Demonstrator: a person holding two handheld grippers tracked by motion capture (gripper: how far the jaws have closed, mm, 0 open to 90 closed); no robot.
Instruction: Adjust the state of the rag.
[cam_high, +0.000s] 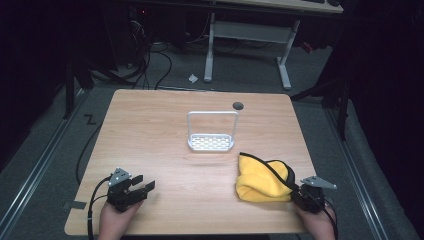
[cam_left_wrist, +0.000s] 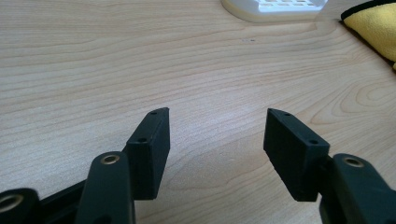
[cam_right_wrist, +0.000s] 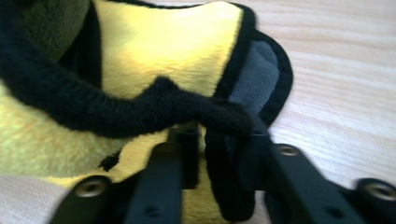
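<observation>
A crumpled yellow cloth (cam_high: 262, 179) with black edging lies on the wooden table (cam_high: 150, 130) at the front right. My right gripper (cam_high: 296, 192) sits at the cloth's right edge. In the right gripper view its jaws (cam_right_wrist: 219, 135) stand close together, pinching a fold of the yellow cloth (cam_right_wrist: 177, 51) and its black trim. My left gripper (cam_high: 144, 186) rests low at the front left, open. In the left gripper view its jaws (cam_left_wrist: 217, 116) are wide apart over bare wood with nothing between them, and a corner of the cloth (cam_left_wrist: 373, 28) shows at the far right.
A small white rack (cam_high: 211, 142) with a perforated base and a tall wire handle stands at the table's middle; its base (cam_left_wrist: 275, 8) shows in the left gripper view. A round cable hole (cam_high: 238, 105) sits near the far edge. Dark floor and a desk frame lie beyond.
</observation>
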